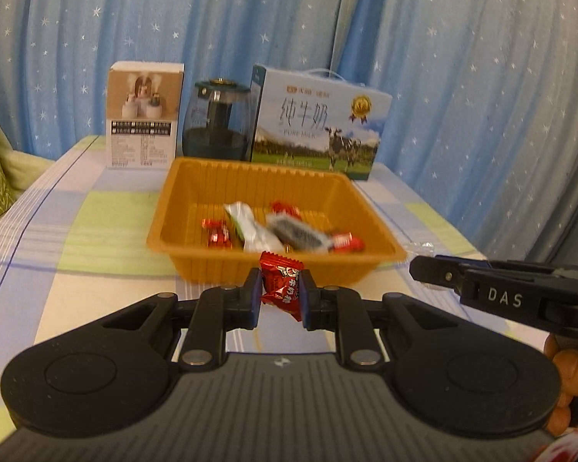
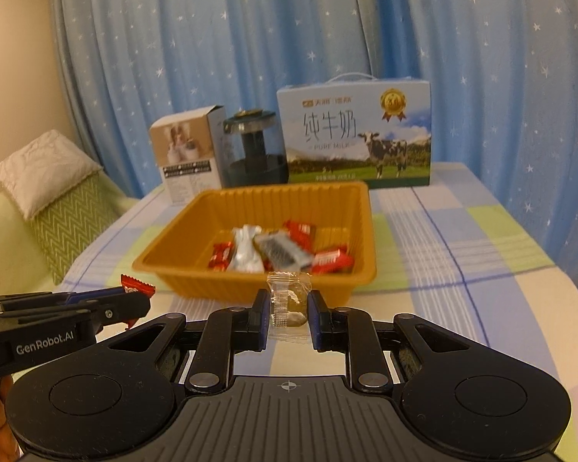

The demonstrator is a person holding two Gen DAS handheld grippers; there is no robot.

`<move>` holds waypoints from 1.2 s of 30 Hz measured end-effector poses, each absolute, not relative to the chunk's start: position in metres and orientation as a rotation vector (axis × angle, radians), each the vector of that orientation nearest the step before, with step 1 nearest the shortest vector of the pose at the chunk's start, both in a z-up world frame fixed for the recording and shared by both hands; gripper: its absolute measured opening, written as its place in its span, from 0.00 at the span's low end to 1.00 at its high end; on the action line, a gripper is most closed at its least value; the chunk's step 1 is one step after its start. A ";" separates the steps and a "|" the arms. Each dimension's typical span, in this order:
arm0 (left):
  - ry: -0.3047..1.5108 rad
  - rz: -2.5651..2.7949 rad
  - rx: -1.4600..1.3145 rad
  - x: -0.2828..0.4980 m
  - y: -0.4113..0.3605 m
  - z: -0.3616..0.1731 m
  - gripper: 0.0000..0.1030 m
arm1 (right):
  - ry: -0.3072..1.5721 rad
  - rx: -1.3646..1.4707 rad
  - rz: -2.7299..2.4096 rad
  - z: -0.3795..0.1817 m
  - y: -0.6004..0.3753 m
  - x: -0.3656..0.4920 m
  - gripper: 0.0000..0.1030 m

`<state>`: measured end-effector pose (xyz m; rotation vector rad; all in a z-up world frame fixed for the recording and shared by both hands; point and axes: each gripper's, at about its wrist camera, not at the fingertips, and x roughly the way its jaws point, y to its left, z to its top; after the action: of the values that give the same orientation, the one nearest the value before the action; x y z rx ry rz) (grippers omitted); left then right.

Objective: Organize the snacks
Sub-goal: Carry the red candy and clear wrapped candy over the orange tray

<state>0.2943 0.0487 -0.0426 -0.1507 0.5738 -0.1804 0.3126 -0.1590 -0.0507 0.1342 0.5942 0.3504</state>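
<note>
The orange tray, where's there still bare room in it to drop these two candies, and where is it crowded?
The orange tray is bare along its back half, toward the milk box and humidifier, and in its left corner. The wrapped snacks crowd the front middle and right. The left gripper holds a red candy; the right gripper holds a clear-wrapped candy.

Rear of room closed off by a blue curtain (image 2: 219, 57) printed with small white stars, hanging in vertical folds. Table (image 2: 462, 238) covered with a checked cloth in pale blue, green and white. Left of table: a light green sofa (image 2: 4, 231) carrying a green zigzag-patterned cushion (image 2: 63, 227) and a white pillow (image 2: 44, 167) on top. Cream wall (image 2: 19, 57) at far left. Lighting warm, indoor
</note>
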 end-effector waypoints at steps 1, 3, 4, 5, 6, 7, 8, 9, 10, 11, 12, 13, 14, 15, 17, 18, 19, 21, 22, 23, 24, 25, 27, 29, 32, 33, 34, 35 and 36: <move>0.569 -0.178 -0.154 0.300 0.048 -0.042 0.17 | 0.593 0.140 0.346 -0.050 -0.160 0.318 0.20; 0.560 -0.173 -0.158 0.311 0.048 -0.040 0.17 | 0.590 0.154 0.340 -0.050 -0.162 0.329 0.20; 0.557 -0.170 -0.161 0.316 0.048 -0.039 0.17 | 0.589 0.159 0.336 -0.049 -0.163 0.334 0.20; 0.554 -0.167 -0.163 0.321 0.049 -0.039 0.17 | 0.587 0.163 0.334 -0.049 -0.163 0.339 0.20; 0.551 -0.164 -0.163 0.327 0.049 -0.038 0.17 | 0.585 0.166 0.334 -0.049 -0.164 0.345 0.20; 0.548 -0.162 -0.163 0.332 0.050 -0.038 0.17 | 0.581 0.166 0.335 -0.048 -0.163 0.350 0.20; 0.546 -0.157 -0.163 0.338 0.051 -0.037 0.17 | 0.577 0.167 0.335 -0.048 -0.163 0.356 0.20; 0.545 -0.153 -0.164 0.343 0.053 -0.036 0.17 | 0.573 0.167 0.335 -0.047 -0.163 0.361 0.20; 0.545 -0.148 -0.166 0.348 0.054 -0.036 0.17 | 0.569 0.167 0.335 -0.047 -0.162 0.367 0.20; 0.545 -0.142 -0.170 0.354 0.057 -0.036 0.17 | 0.565 0.166 0.334 -0.047 -0.161 0.372 0.20; 0.544 -0.137 -0.173 0.360 0.059 -0.036 0.17 | 0.563 0.166 0.331 -0.048 -0.160 0.377 0.20; 0.545 -0.132 -0.175 0.365 0.062 -0.036 0.17 | 0.563 0.169 0.329 -0.049 -0.160 0.383 0.20; 0.545 -0.126 -0.177 0.369 0.065 -0.037 0.17 | 0.565 0.174 0.327 -0.051 -0.159 0.388 0.20; 0.546 -0.121 -0.178 0.373 0.068 -0.037 0.17 | 0.570 0.182 0.325 -0.053 -0.159 0.394 0.20; 0.547 -0.113 -0.175 0.380 0.073 -0.039 0.17 | 0.583 0.204 0.323 -0.057 -0.158 0.404 0.20; 0.547 -0.107 -0.173 0.383 0.075 -0.039 0.17 | 0.590 0.216 0.323 -0.058 -0.158 0.409 0.20; 0.548 -0.103 -0.176 0.386 0.078 -0.040 0.17 | 0.595 0.225 0.326 -0.059 -0.158 0.413 0.20; 0.552 -0.096 -0.187 0.392 0.082 -0.042 0.17 | 0.600 0.232 0.339 -0.060 -0.155 0.420 0.20; 0.556 -0.094 -0.189 0.395 0.083 -0.044 0.17 | 0.602 0.236 0.348 -0.060 -0.153 0.423 0.20; 0.559 -0.091 -0.190 0.397 0.084 -0.045 0.17 | 0.604 0.239 0.360 -0.061 -0.151 0.426 0.20; 0.564 -0.092 -0.190 0.400 0.085 -0.046 0.17 | 0.605 0.242 0.372 -0.061 -0.148 0.428 0.20; 0.567 -0.093 -0.189 0.402 0.085 -0.047 0.17 | 0.605 0.240 0.383 -0.061 -0.145 0.430 0.20; 0.574 -0.094 -0.181 0.405 0.085 -0.050 0.17 | 0.606 0.236 0.406 -0.062 -0.139 0.433 0.20; 0.582 -0.089 -0.180 0.408 0.085 -0.054 0.17 | 0.610 0.230 0.423 -0.064 -0.133 0.436 0.20; 0.595 -0.084 -0.181 0.411 0.085 -0.058 0.17 | 0.622 0.225 0.432 -0.069 -0.127 0.440 0.20; 0.598 -0.084 -0.181 0.412 0.084 -0.059 0.17 | 0.627 0.225 0.435 -0.070 -0.126 0.441 0.20; 0.600 -0.084 -0.182 0.413 0.084 -0.060 0.17 | 0.631 0.225 0.437 -0.072 -0.124 0.442 0.20; 0.602 -0.084 -0.182 0.413 0.084 -0.061 0.17 | 0.634 0.224 0.439 -0.073 -0.123 0.442 0.20; 0.603 -0.083 -0.181 0.414 0.084 -0.061 0.17 | 0.637 0.223 0.442 -0.074 -0.123 0.442 0.20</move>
<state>0.4140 0.0837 -0.0609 -0.1811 0.6033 -0.0833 0.4425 -0.1228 -0.0737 0.2235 0.6368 0.4416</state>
